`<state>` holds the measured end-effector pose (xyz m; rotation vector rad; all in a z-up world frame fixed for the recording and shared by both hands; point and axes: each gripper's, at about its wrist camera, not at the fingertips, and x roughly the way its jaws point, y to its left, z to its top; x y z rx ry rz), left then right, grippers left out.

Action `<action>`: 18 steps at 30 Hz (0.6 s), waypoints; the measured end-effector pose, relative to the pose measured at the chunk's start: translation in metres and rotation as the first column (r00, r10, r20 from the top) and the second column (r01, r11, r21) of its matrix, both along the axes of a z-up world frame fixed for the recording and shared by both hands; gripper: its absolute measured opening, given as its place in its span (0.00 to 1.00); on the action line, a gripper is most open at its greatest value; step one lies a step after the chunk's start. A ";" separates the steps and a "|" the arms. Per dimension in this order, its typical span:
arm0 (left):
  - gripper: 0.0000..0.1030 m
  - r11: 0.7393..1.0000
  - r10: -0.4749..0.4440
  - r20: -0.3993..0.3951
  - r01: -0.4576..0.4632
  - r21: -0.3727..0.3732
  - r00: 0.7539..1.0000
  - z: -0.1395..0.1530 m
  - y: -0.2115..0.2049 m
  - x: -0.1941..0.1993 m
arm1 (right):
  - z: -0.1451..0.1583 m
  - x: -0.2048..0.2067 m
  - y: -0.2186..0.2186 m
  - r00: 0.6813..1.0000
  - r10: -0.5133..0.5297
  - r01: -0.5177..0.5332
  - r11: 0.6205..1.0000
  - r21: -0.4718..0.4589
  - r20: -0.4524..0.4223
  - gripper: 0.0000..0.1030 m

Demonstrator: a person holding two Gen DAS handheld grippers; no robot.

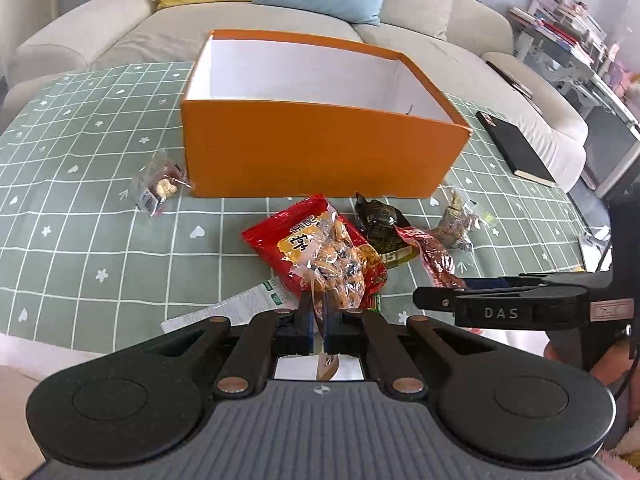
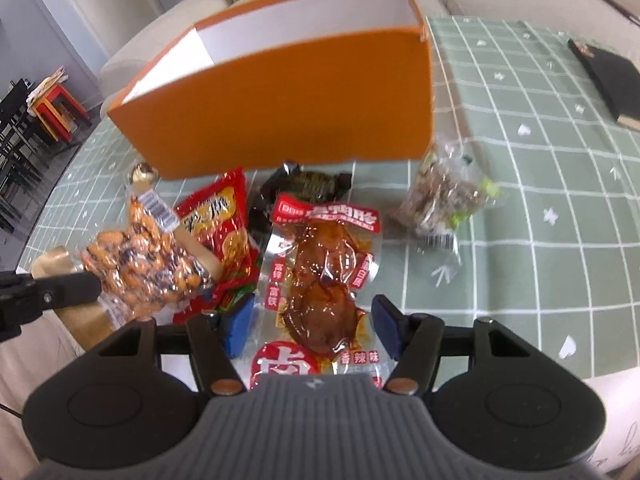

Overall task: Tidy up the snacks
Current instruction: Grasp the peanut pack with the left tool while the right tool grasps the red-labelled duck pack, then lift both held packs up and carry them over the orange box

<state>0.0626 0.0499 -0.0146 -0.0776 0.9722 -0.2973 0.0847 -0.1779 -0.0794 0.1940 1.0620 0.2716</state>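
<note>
An open orange box (image 1: 320, 152) with a white inside stands on the green checked tablecloth; it also shows in the right wrist view (image 2: 288, 104). My left gripper (image 1: 319, 304) is shut on a clear pack of orange nut snacks (image 1: 336, 264), held just above a red snack bag (image 1: 296, 236). The same pack shows in the right wrist view (image 2: 140, 268). My right gripper (image 2: 312, 320) is open, its blue pads either side of a red-labelled braised meat pack (image 2: 324, 280) lying on the table. A dark green pack (image 2: 304, 184) lies behind it.
A clear pack of brownish snacks (image 2: 444, 196) lies right of the pile. A small clear pack (image 1: 158, 188) lies left of the box. A white-green flat packet (image 1: 236, 304) lies under the left gripper. A black notebook (image 1: 516, 148) sits at the right. A grey sofa (image 1: 240, 24) stands behind the table.
</note>
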 end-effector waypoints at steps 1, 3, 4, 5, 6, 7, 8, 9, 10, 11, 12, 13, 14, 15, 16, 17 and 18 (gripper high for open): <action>0.03 1.000 -0.015 0.003 0.015 0.000 1.000 0.000 -0.001 0.000 | -0.002 0.000 0.000 1.000 0.003 -0.003 1.000 0.002 -0.006 0.59; 0.04 0.999 -0.039 0.013 0.039 0.002 0.999 0.000 -0.005 -0.002 | -0.007 0.002 -0.001 1.000 0.003 -0.002 1.000 0.017 -0.022 0.59; 0.04 0.999 -0.053 0.021 0.053 0.004 0.998 0.000 -0.008 -0.004 | -0.008 0.001 -0.001 1.000 0.003 -0.002 1.000 0.023 -0.027 0.59; 0.06 0.997 -0.072 0.031 0.072 0.003 0.997 0.001 -0.011 -0.005 | -0.009 0.001 0.001 1.000 0.007 -0.006 1.000 0.024 -0.027 0.59; 0.08 0.996 -0.091 0.038 0.091 -0.001 0.995 0.001 -0.014 -0.007 | -0.009 0.001 0.003 1.000 0.015 -0.014 1.000 0.025 -0.026 0.59; 0.09 0.994 -0.106 0.043 0.106 -0.004 0.993 0.001 -0.017 -0.008 | -0.010 0.000 0.005 0.999 0.022 -0.021 0.999 0.027 -0.026 0.59; 0.11 0.993 -0.117 0.050 0.118 -0.006 0.992 0.001 -0.021 -0.008 | -0.011 -0.001 0.006 0.999 0.028 -0.027 0.999 0.033 -0.028 0.59; 0.12 0.992 -0.130 0.059 0.130 -0.001 0.990 0.001 -0.024 -0.009 | -0.012 -0.001 0.007 0.999 0.033 -0.032 0.999 0.041 -0.032 0.59; 0.12 0.990 -0.139 0.067 0.139 0.008 0.988 -0.001 -0.028 -0.009 | -0.014 -0.001 0.008 0.999 0.036 -0.034 0.998 0.047 -0.038 0.59; 0.13 0.989 -0.145 0.070 0.144 0.017 0.987 -0.003 -0.031 -0.009 | -0.016 -0.001 0.009 0.998 0.037 -0.035 0.998 0.050 -0.043 0.59; 0.15 0.988 -0.154 0.069 0.152 0.028 0.986 -0.005 -0.034 -0.009 | -0.018 -0.001 0.009 0.998 0.038 -0.036 0.998 0.056 -0.047 0.59; 0.15 0.987 -0.161 0.066 0.159 0.036 0.985 -0.007 -0.037 -0.009 | -0.019 -0.001 0.009 0.998 0.040 -0.037 0.997 0.061 -0.050 0.59; 0.18 0.985 -0.168 0.061 0.166 0.037 0.984 -0.009 -0.039 -0.008 | -0.020 -0.001 0.009 0.998 0.041 -0.037 0.997 0.064 -0.053 0.59; 0.19 0.985 -0.172 0.055 0.170 0.032 0.984 -0.010 -0.040 -0.008 | -0.021 0.000 0.008 0.998 0.043 -0.040 0.997 0.064 -0.055 0.59; 0.20 0.985 -0.174 0.052 0.173 0.028 0.983 -0.012 -0.041 -0.007 | -0.022 0.000 0.009 0.997 0.046 -0.042 0.997 0.065 -0.054 0.59; 0.22 0.984 -0.176 0.051 0.175 0.026 0.983 -0.014 -0.043 -0.007 | -0.022 0.000 0.009 0.997 0.049 -0.045 0.997 0.064 -0.053 0.59; 0.25 0.984 -0.177 0.054 0.176 0.027 0.983 -0.015 -0.044 -0.006 | -0.021 0.001 0.010 0.997 0.052 -0.048 0.997 0.064 -0.052 0.59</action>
